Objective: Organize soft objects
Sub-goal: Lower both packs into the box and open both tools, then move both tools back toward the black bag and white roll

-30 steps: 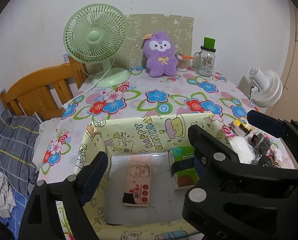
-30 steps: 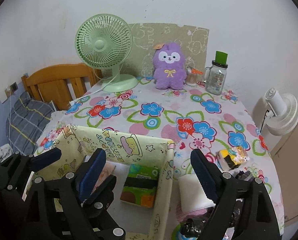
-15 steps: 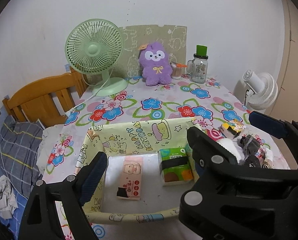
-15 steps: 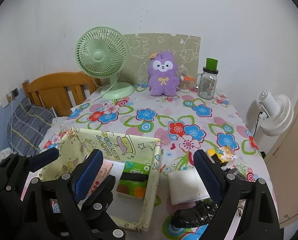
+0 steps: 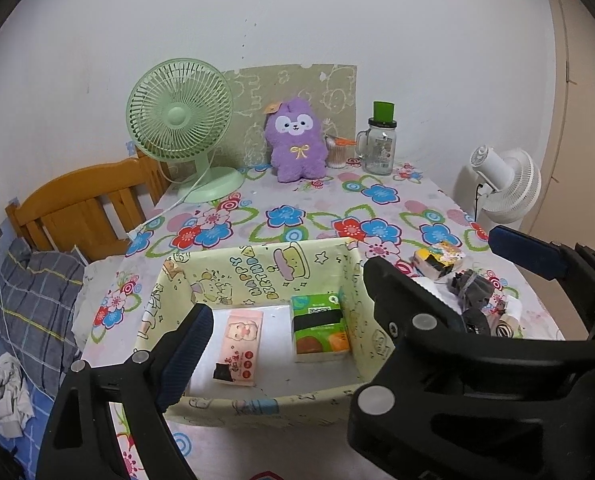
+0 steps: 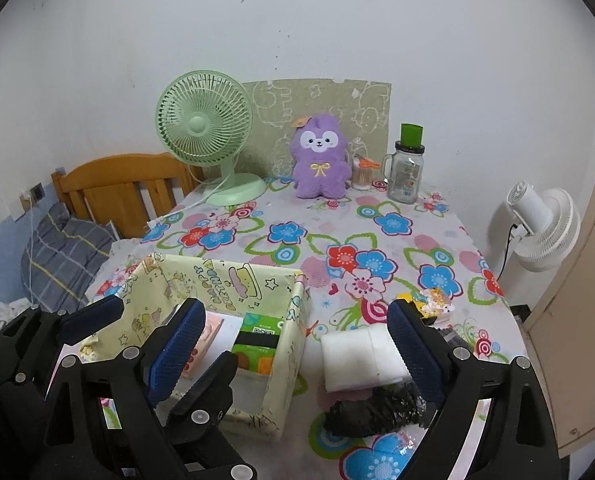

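A pale yellow cartoon-print box [image 5: 257, 268] [image 6: 293, 328] sits at the near edge of the flowered table. Inside lie a pink tissue pack [image 5: 239, 346] and a green tissue pack [image 5: 319, 326] [image 6: 259, 346]. To its right lie a white foam pad [image 6: 359, 352], a black bundle [image 6: 377, 410] and a yellow pack [image 6: 433, 300] [image 5: 437, 262]. My left gripper [image 5: 285, 354] is open and empty above the box's near side. My right gripper [image 6: 293, 354] is open and empty, spanning the box's right wall and the white pad. A purple plush toy [image 5: 296, 144] [image 6: 319, 160] stands at the far edge.
A green desk fan [image 5: 181, 120] [image 6: 205, 132] stands at the back left, a glass jar with a green lid [image 5: 381, 140] [image 6: 407, 170] at the back right. A wooden bed frame [image 5: 85, 208] is left of the table. A white fan [image 6: 541, 224] stands beyond the right edge.
Both grippers have pulled back and up from the box, so more of the table shows. Both stay open and empty. The packs in the box have not moved.
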Demonstrator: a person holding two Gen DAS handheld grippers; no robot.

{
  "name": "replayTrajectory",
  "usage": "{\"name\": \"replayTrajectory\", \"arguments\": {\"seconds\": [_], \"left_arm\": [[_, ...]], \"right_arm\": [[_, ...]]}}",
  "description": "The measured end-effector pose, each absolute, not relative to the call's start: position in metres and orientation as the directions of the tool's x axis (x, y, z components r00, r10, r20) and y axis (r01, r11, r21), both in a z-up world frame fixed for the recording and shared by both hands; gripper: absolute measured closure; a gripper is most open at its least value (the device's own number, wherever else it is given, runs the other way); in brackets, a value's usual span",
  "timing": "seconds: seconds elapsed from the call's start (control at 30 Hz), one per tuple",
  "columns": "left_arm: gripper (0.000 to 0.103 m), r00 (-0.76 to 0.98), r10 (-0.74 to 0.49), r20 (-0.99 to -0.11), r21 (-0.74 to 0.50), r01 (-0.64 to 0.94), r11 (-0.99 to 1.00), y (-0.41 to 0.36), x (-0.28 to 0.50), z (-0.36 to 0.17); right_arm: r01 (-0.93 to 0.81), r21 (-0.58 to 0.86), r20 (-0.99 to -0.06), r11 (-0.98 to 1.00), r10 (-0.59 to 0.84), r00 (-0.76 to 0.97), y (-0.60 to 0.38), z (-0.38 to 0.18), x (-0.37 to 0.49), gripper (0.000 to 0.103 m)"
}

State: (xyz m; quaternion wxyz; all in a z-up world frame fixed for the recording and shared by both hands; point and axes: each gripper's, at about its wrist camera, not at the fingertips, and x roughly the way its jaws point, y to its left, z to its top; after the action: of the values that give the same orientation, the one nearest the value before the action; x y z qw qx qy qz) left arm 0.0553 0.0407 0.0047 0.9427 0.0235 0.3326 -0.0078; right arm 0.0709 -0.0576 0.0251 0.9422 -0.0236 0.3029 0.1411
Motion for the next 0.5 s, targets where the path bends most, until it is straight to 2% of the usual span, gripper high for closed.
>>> {"name": "replayTrajectory", "arguments": {"seconds": [0.5], "left_arm": [[0.011,0.795,-0.017,-0.606,0.044,0.055,0.998,0.009,0.036,0.008]], "right_arm": [[-0.267,0.033,-0.552,0.963,0.240,0.799,-0.093,0.030,0.048,0.009]]}}
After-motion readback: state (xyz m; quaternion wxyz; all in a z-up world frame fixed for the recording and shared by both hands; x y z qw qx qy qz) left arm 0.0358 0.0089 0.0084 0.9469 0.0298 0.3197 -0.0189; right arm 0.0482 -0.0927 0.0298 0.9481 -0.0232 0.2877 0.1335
